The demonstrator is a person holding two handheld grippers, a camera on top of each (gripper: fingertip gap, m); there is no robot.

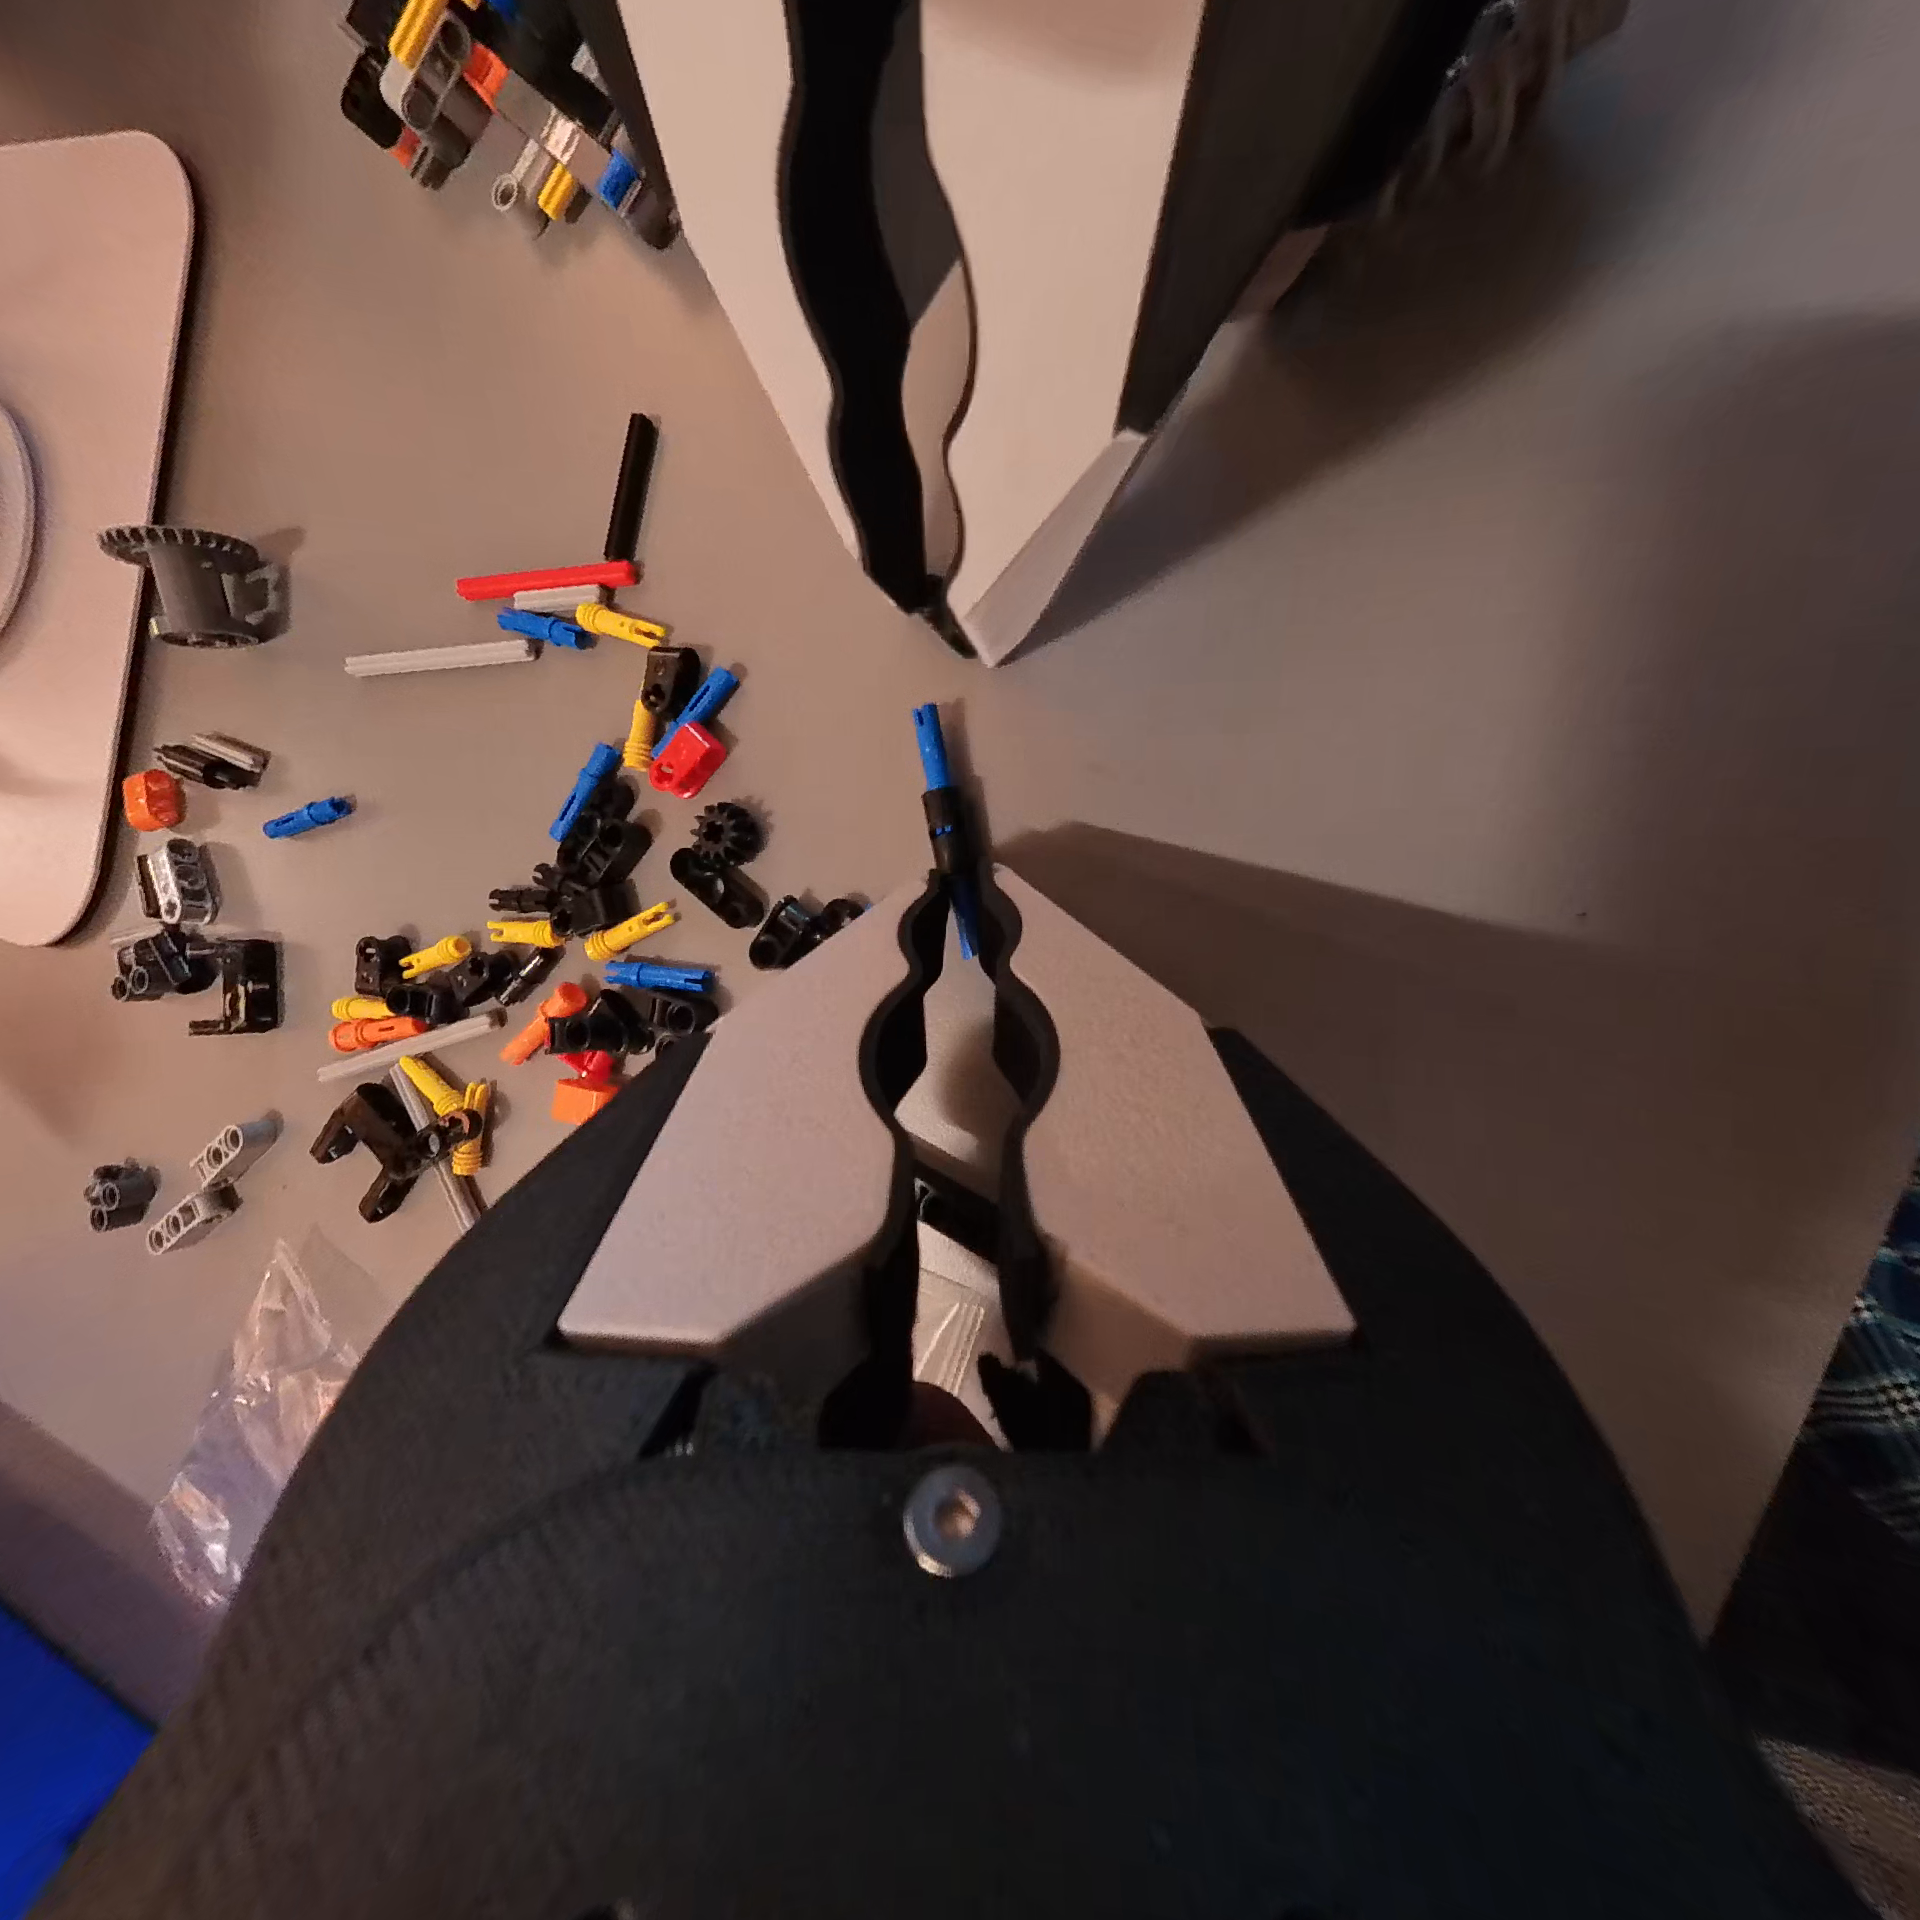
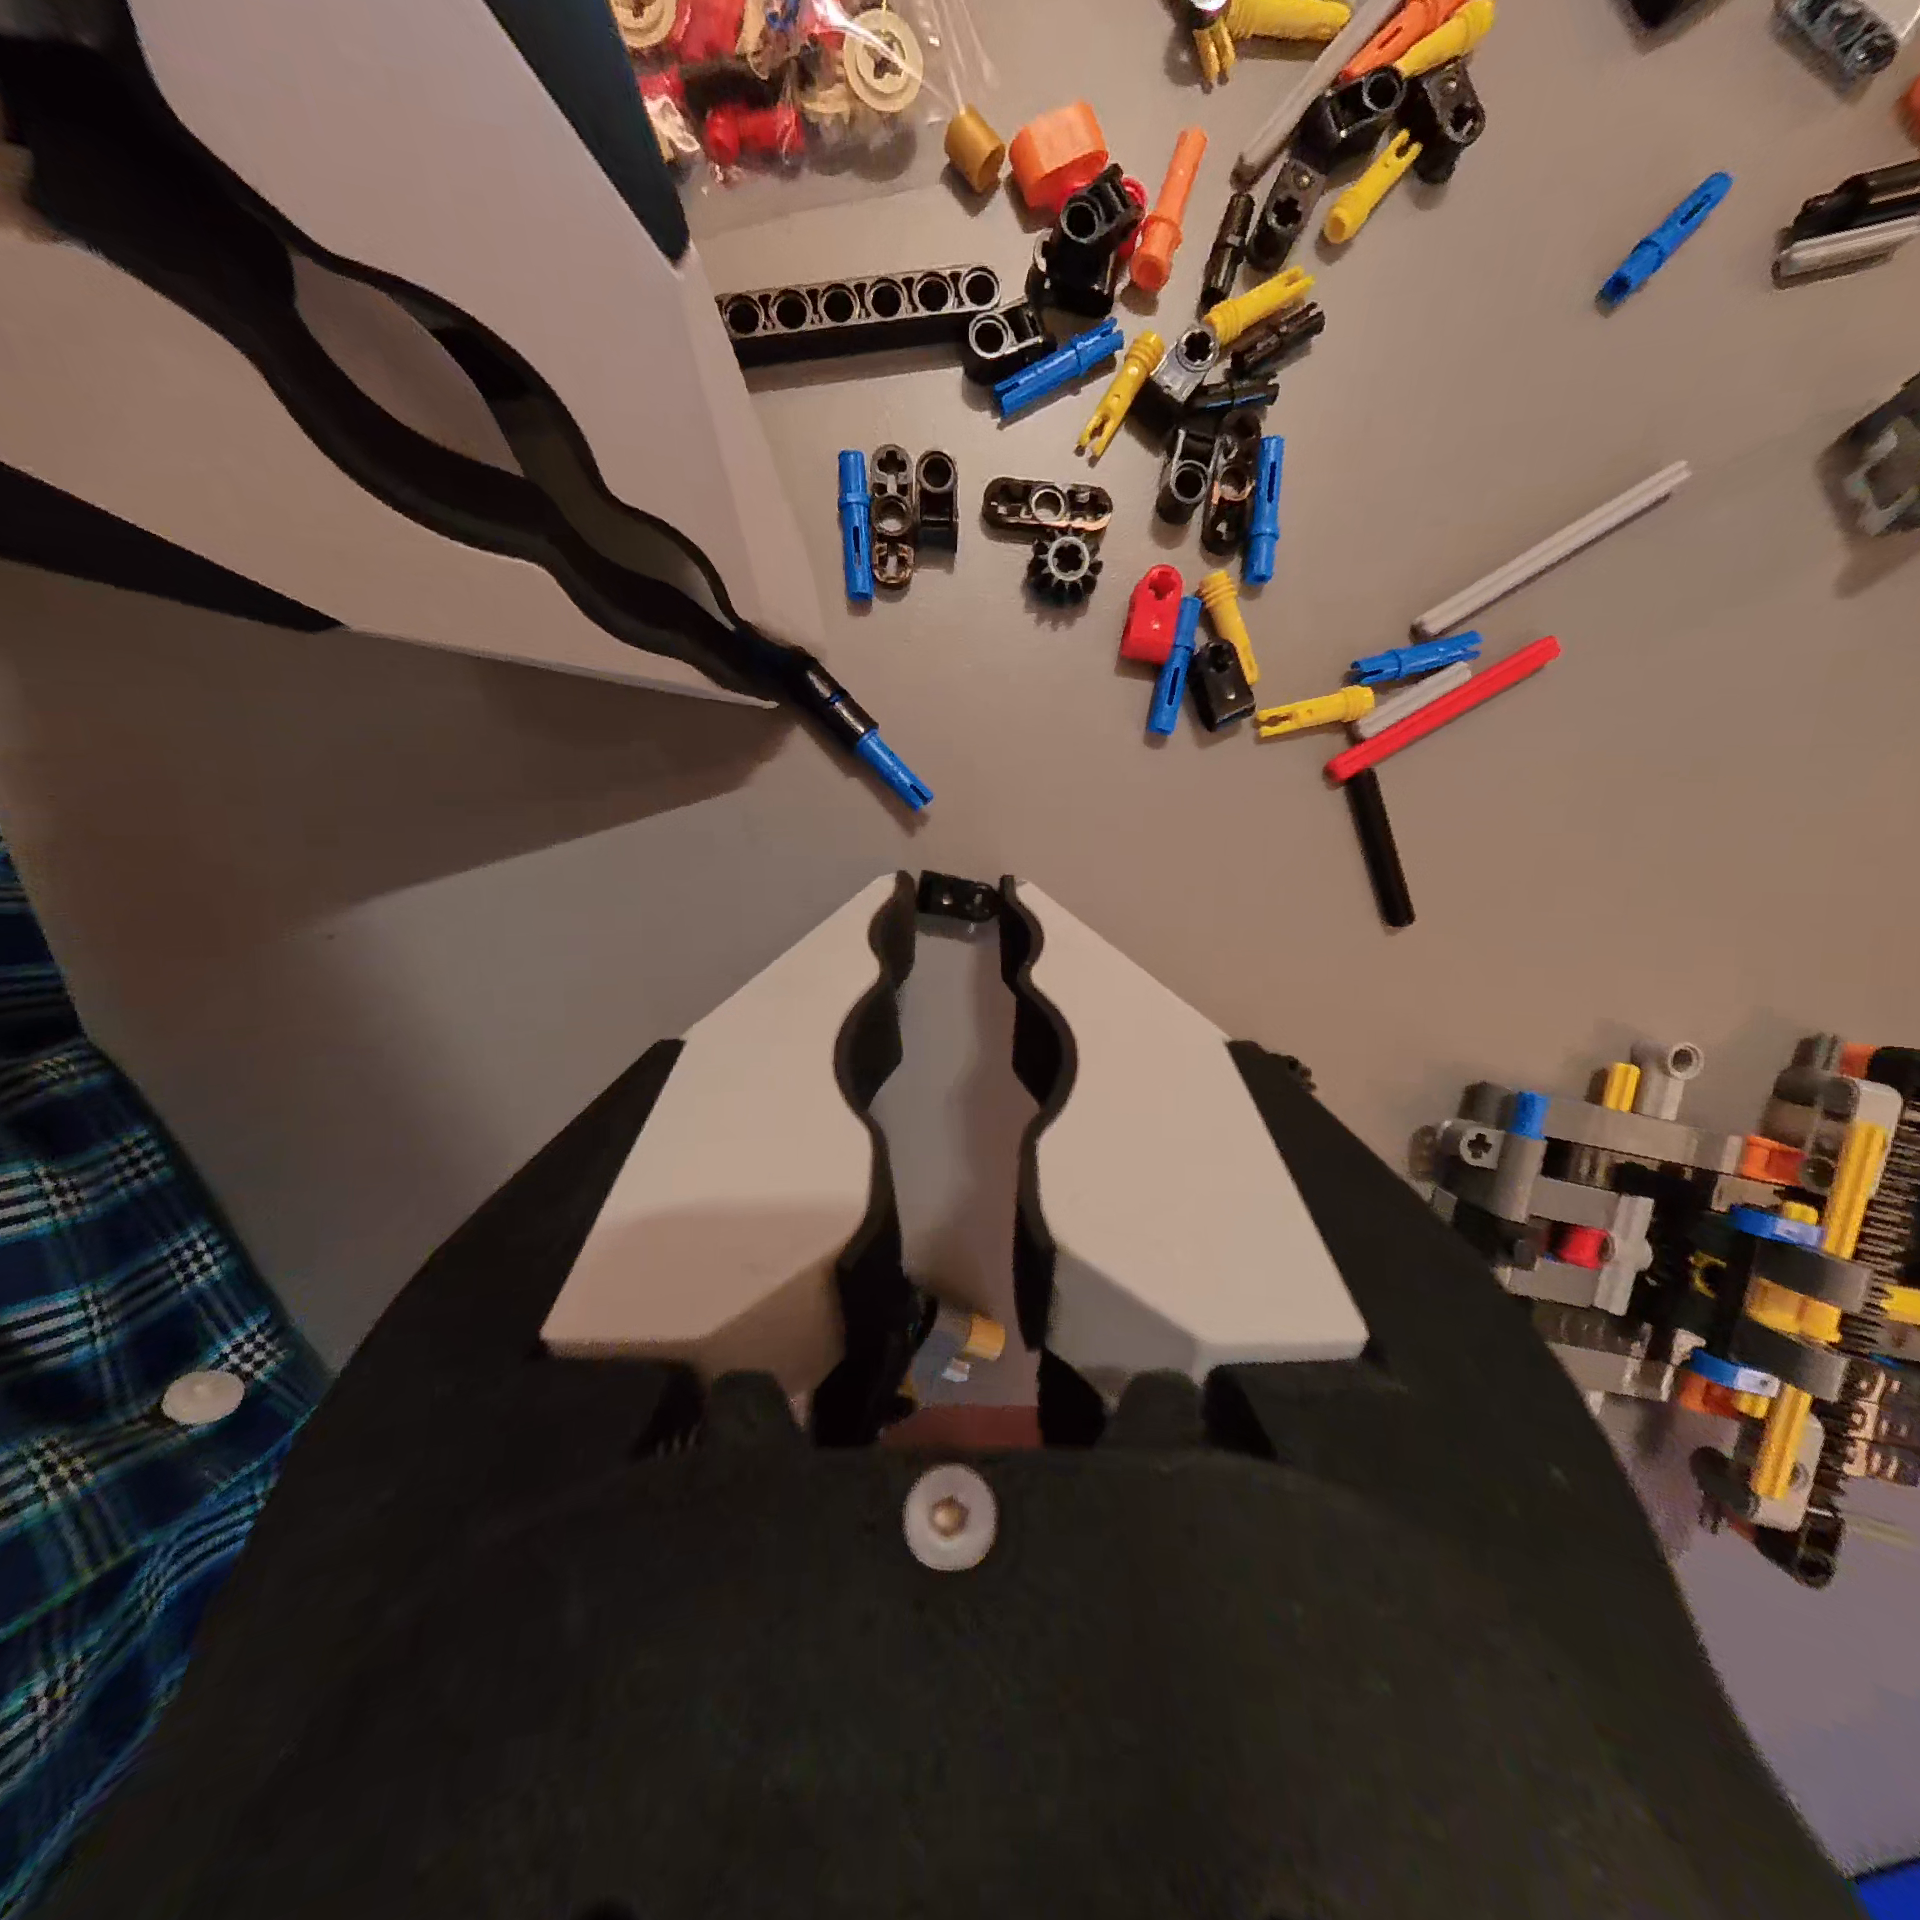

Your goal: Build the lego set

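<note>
- The left gripper (image 1: 954,883) is pinching a blue pin (image 1: 928,743) that is wearing a black sleeve (image 1: 940,821) at its middle; its jaws are closed tight on the pin's near end, and the far end is sticking out past the fingertips over the grey table (image 1: 1455,675)
- The right gripper (image 2: 958,891) is clamping a small black connector (image 2: 956,894) between its tips, jaws narrow around it
- In the right wrist view the connector is sitting near the blue pin's free tip but apart from it, with bare table showing between them
- Loose parts are lying scattered on the table to the left in the left wrist view: a red axle (image 1: 545,582), a black axle (image 1: 631,488), a red connector (image 1: 686,761), a small black gear (image 1: 727,831) and a dark grey geared drum (image 1: 197,582)
- A partly built model (image 2: 1704,1278) in grey, yellow, orange and black is sitting at the right edge of the right wrist view
- A clear bag of parts (image 2: 790,94) is lying at the far side, beside a long black beam (image 2: 862,312)
</note>
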